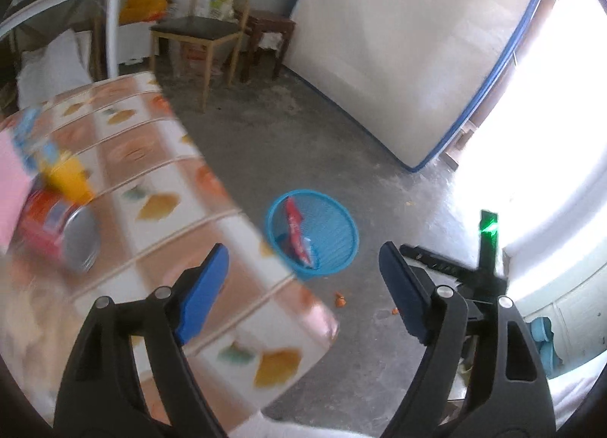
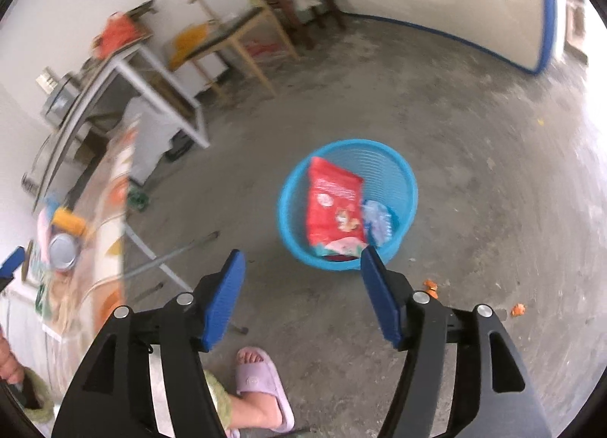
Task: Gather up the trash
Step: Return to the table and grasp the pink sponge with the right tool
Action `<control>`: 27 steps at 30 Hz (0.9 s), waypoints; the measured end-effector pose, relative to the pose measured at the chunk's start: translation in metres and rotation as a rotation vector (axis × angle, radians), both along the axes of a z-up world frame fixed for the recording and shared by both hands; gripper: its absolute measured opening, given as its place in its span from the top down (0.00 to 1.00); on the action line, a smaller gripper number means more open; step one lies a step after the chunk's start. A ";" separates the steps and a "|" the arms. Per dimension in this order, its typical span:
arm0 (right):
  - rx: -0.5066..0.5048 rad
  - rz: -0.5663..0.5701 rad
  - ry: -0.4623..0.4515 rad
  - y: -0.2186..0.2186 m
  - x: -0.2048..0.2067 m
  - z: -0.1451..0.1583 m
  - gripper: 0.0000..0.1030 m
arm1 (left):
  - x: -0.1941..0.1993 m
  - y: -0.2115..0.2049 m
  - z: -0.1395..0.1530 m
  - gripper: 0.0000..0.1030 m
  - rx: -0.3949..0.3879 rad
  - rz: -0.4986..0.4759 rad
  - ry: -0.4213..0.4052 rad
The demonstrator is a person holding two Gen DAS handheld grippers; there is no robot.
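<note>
Here both grippers [image 1: 303, 286] [image 2: 303, 292] tilt downward, empty.

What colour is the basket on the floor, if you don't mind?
Light blue; the basket shows best in the right wrist view.

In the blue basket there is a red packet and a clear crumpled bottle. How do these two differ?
The red packet is large, flat and opaque with printed pictures; the clear bottle is much smaller, see-through and crumpled. The packet leans against the basket wall and rises close to its rim; the bottle sits low beside it. Both are inside the basket, apart from either gripper.
</note>
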State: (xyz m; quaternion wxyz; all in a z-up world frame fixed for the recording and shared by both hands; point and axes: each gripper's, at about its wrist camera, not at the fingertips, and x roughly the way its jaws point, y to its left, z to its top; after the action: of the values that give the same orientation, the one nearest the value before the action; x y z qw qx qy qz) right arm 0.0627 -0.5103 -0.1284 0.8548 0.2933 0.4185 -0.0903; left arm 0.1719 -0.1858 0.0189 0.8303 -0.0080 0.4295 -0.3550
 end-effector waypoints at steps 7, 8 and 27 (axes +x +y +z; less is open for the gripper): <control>-0.057 0.182 -0.078 0.062 0.017 0.062 0.31 | -0.043 0.095 -0.007 0.21 -0.032 0.132 -0.057; -0.066 0.225 -0.098 0.077 0.023 0.072 0.30 | -0.045 0.105 -0.008 0.21 -0.035 0.152 -0.061; 0.010 0.754 -0.111 0.299 0.115 0.119 0.27 | -0.083 0.263 -0.040 0.17 -0.044 0.458 -0.133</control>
State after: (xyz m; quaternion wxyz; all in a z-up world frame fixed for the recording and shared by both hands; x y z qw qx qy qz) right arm 0.1776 -0.2111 -0.0099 0.8479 0.1276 0.4505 0.2485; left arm 0.0887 0.0772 -0.0207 0.9153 -0.1000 0.3528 -0.1665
